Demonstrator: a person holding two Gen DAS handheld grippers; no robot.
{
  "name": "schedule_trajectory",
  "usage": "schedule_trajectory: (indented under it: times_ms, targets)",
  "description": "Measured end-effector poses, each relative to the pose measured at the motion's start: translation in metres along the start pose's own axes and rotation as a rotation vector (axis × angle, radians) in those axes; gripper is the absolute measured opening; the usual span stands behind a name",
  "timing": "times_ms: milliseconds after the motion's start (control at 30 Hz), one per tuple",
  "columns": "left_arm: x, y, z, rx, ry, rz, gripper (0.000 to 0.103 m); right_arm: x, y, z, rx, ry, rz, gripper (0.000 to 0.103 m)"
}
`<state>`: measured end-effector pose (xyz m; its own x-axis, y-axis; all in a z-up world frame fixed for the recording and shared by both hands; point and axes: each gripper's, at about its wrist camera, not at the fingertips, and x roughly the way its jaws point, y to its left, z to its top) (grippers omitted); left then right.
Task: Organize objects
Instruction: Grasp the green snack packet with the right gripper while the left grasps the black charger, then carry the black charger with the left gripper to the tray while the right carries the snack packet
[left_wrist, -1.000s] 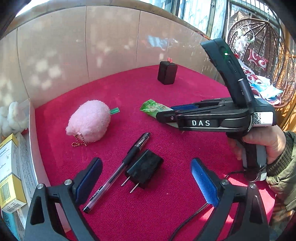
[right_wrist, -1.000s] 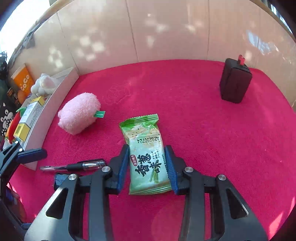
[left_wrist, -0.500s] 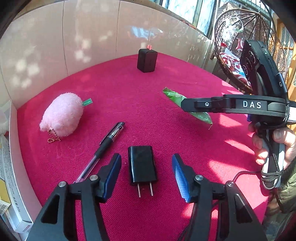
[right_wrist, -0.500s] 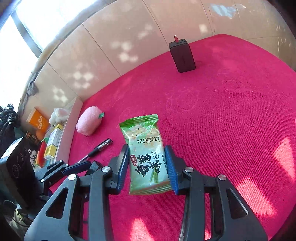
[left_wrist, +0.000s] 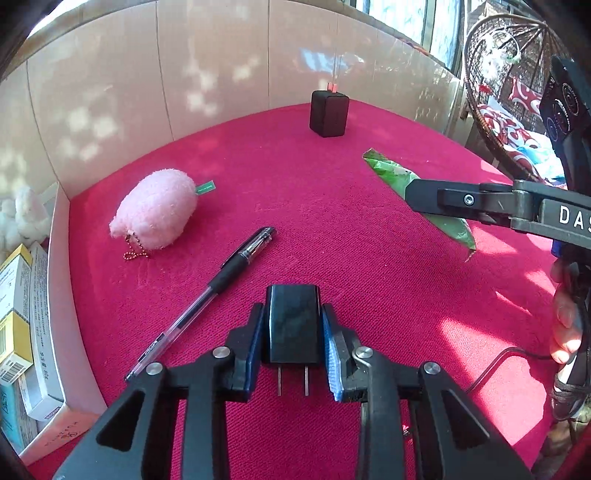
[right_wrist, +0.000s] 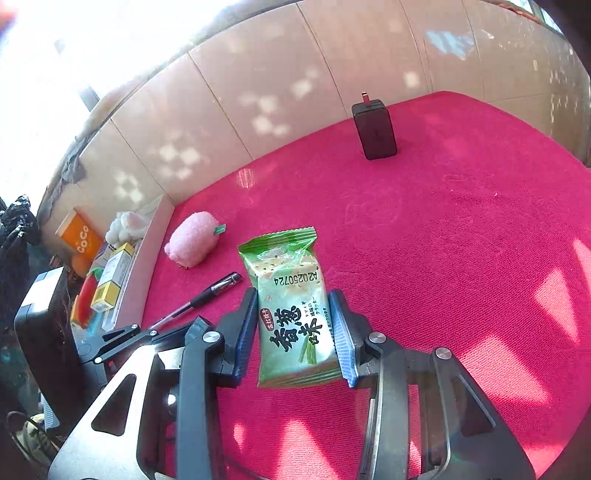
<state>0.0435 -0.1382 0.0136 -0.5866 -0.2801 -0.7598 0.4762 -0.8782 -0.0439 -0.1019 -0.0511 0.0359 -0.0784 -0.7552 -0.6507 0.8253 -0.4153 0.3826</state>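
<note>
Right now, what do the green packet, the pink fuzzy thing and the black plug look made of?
Green packet: thin glossy plastic film, judging by its sheen and crimped end. Pink fuzzy thing: soft plush fabric, fluffy pile, with a small beaded metal-looking chain. Black plug: hard, shiny moulded plastic, probably, with two bare metal prongs.

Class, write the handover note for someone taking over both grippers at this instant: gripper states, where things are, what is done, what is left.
Left gripper: jaws have just been closing, now on the black plug adapter, which still lies on the red cloth.
Right gripper: shut on the green cracker packet, held above the cloth.
Loose on the cloth: pen, pink plush keychain, upright black charger.
Done: both grasped.
Left: place them; then the rest, perhaps in the box at the left.
</note>
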Motion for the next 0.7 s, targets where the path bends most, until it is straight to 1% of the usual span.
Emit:
schedule_trajectory:
  times_ms: [133, 233, 333, 433, 600, 700]
  targets:
    - [-0.037, -0.004, -0.009, -0.020, -0.091, 0.017, 0.029, -0.021, 0.017, 0.001, -0.017, -0.056, 0.007, 0.038]
    - [-0.070, -0.002, -0.020, -0.047, -0.154, 0.022, 0.029, -0.038, 0.034, 0.000, -0.029, -0.101, 0.033, 0.038]
    - [-0.098, 0.003, -0.030, -0.070, -0.213, 0.074, 0.029, -0.057, 0.061, -0.004, -0.084, -0.164, 0.047, 0.038]
    - [-0.119, 0.011, -0.037, -0.123, -0.262, 0.131, 0.029, -0.068, 0.091, -0.015, -0.156, -0.224, 0.048, 0.038]
    - [-0.158, 0.025, -0.044, -0.185, -0.354, 0.232, 0.029, -0.078, 0.124, -0.027, -0.217, -0.240, 0.075, 0.038]
    - [-0.183, 0.033, -0.051, -0.222, -0.408, 0.268, 0.029, -0.089, 0.139, -0.033, -0.258, -0.268, 0.076, 0.038]
